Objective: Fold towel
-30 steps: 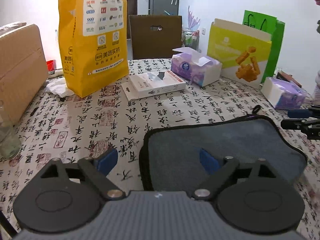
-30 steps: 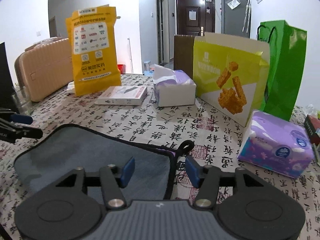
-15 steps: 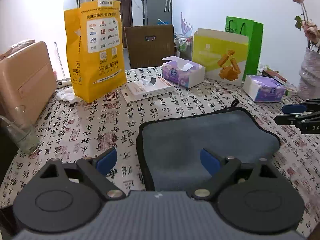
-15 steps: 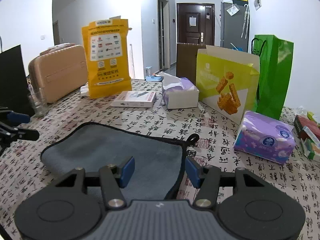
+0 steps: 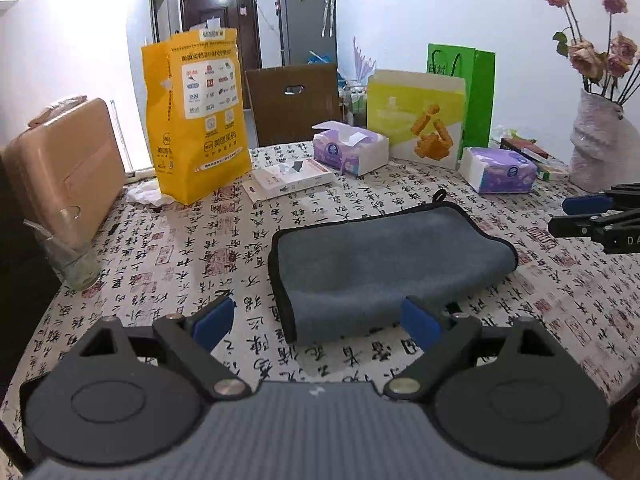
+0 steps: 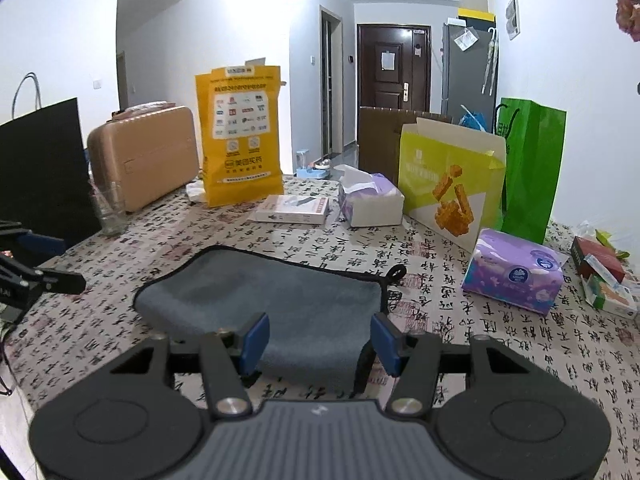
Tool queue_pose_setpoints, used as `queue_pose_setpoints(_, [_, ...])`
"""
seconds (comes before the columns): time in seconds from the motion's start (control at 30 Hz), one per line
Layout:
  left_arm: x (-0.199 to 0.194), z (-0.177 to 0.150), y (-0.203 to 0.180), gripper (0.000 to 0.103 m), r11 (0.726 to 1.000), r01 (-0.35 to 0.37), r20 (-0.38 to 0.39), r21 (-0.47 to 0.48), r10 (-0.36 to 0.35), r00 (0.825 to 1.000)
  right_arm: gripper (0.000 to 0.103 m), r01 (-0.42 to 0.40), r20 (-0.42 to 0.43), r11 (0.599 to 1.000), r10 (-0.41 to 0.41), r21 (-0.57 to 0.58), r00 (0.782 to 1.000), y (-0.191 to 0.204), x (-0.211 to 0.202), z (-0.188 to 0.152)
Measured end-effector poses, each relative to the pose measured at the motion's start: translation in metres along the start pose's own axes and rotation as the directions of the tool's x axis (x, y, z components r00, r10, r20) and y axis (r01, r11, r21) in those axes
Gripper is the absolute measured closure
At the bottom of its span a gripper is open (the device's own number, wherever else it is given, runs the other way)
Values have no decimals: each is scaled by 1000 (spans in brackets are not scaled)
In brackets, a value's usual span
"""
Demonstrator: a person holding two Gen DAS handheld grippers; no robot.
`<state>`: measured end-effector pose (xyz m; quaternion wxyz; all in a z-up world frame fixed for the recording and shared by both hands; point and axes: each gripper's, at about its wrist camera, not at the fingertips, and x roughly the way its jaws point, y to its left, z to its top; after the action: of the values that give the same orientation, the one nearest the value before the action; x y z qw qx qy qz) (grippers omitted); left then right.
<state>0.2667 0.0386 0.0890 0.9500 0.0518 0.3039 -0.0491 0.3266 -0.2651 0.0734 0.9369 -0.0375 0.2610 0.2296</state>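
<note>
A grey towel (image 5: 384,264) with black trim lies folded on the calligraphy-print tablecloth (image 5: 200,248); it also shows in the right wrist view (image 6: 276,304). Its hanging loop (image 6: 397,271) points to the far side. My left gripper (image 5: 316,320) is open and empty, raised above the towel's near edge. My right gripper (image 6: 318,340) is open and empty, raised over the towel's near right corner. The right gripper shows at the right edge of the left wrist view (image 5: 588,216); the left gripper shows at the left edge of the right wrist view (image 6: 44,268).
Beyond the towel stand a yellow bag (image 5: 196,120), a flat white box (image 5: 292,176), two tissue packs (image 5: 350,152) (image 5: 500,170), a yellow-green carton (image 5: 416,120) and a green bag (image 5: 472,88). A glass (image 5: 72,256) and tan suitcase (image 5: 60,168) stand left, a vase (image 5: 600,148) right.
Both grippers have risen and drawn back from the towel, so more of the table shows. The towel lies as before. Both stay open.
</note>
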Motion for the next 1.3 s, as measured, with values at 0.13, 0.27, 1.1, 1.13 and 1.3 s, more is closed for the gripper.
queue_pose_setpoints(0.13, [-17, -9, -4, 10, 1000, -7, 7, -5, 7, 1000, 47, -4, 10, 1000, 4, -5, 1000, 8, -18, -8])
queue_pose_setpoints(0.27, [-36, -16, -11, 10, 1000, 1, 30, -1, -1, 1000, 47, -7, 21, 1000, 7, -14, 1000, 15, -34, -13])
queue_pose_setpoints(1.1, [-115, -66, -28, 9, 1000, 12, 105, 8, -12, 994, 46, -3, 84, 1000, 1, 14, 996, 49, -117, -63])
queue_pose_setpoints(1.13, [-119, -68, -27, 9, 1000, 8, 112, 5, -9, 994, 46, -2, 87, 1000, 1, 16, 996, 50, -119, -64])
queue_pose_setpoints(1.3, [-134, -79, -25, 8, 1000, 9, 126, 0, -9, 992, 46, -7, 106, 1000, 4, 25, 994, 59, -134, -71])
